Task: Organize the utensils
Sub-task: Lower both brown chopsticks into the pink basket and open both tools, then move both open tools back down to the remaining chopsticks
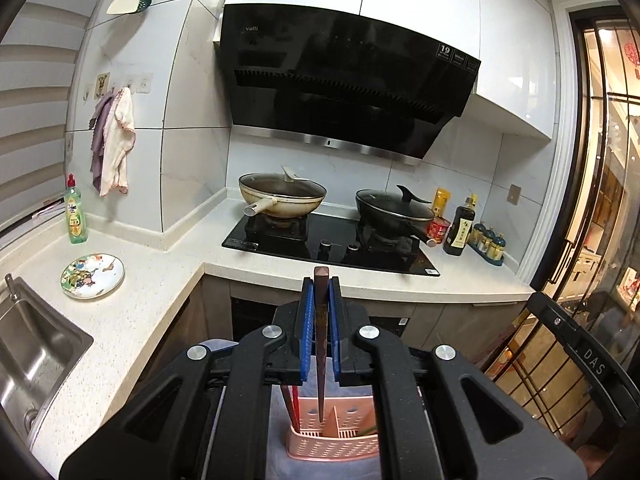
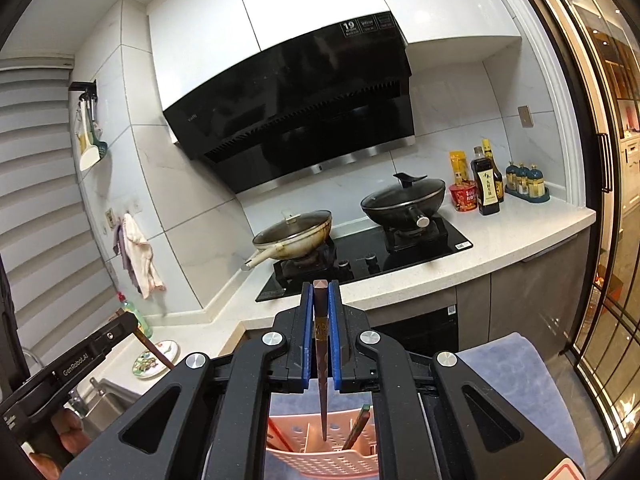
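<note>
Pink and perforated, the utensil basket [image 1: 332,438] sits right below my left gripper [image 1: 321,280], standing on a blue-grey cloth [image 1: 280,412], and the same basket shows under my right gripper [image 2: 321,285] too. Each of my grippers carries one dark chopstick [image 1: 321,344], the other chopstick [image 2: 321,360] being in my right; both hang tip down between the blue pads, thick square end poking out past the jaws, thin tip hovering over a basket compartment.

To do this step well, I judge I should keep each stick upright, line its tip over one open slot, go low enough that the tip is inside the walls, and only then let go, so it does not bounce off the divider. Red sticks [image 1: 294,404] already stand in a slot left of my left jaws, so I would pair like with like.

My left jaws are clamped on its chopstick, nearly together. My right jaws are likewise clamped on theirs. Beyond the jaws lies the bench [image 1: 136,312] with a patterned plate [image 1: 93,276].
</note>
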{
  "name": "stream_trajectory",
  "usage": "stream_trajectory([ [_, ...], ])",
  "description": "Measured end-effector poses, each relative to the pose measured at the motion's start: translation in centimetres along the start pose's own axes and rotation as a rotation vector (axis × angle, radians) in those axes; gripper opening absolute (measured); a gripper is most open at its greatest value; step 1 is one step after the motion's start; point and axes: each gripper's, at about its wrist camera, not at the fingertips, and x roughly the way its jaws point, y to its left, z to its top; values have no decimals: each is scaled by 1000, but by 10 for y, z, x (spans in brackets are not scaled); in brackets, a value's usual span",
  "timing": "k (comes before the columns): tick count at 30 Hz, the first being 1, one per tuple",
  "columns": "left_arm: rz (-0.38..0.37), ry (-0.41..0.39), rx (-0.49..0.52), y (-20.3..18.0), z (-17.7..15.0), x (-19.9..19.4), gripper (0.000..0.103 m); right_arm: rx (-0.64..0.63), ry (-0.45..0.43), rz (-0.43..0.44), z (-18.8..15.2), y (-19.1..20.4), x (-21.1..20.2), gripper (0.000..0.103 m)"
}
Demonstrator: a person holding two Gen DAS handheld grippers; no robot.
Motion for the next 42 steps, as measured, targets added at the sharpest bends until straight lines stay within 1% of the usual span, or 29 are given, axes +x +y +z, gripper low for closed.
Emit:
stream_trajectory([
  [6,-5,67,-6,3,-28,32,7,-8,79,-25,-33,-12,32,7],
  [10,-2,123,-7,4,-49,49,7,-8,126,-38,-54,-19,45,7],
  [14,-6,159,-9,5,-61,58,8,-11,165,-38,-67,-22,53,7],
  [16,-7,173,-3,5,-66,60,8,-14,164,-44,-71,-23,52,8],
  [18,-4,169,2,4,-68,58,8,-15,162,-46,-73,-23,48,12],
  [20,-2,170,10,3,-70,54,13,-15,161,-45,-74,-23,45,12],
  [21,-1,170,10,3,-69,53,20,-14,159,-43,-73,-23,42,12],
  [22,1,166,9,3,-70,50,25,-13,158,-42,-73,-23,39,12],
  [23,5,161,10,3,-70,46,27,-12,155,-40,-72,-23,35,12],
  [24,6,160,11,3,-70,43,30,-12,152,-37,-72,-23,30,13],
  [25,7,158,12,3,-71,40,37,-13,150,-32,-72,-22,25,13],
  [27,14,148,15,3,-73,29,43,-16,145,-25,-74,-21,13,16],
  [29,21,146,24,3,-77,16,43,-23,147,-15,-78,-19,0,19],
  [33,29,159,32,5,-89,-4,43,-47,162,-5,-93,-14,-27,19],
  [38,49,189,44,9,-113,-29,43,-88,205,-11,-124,-11,-61,20],
  [42,66,219,48,16,-139,-51,43,-97,255,-13,-154,-14,-85,21],
])
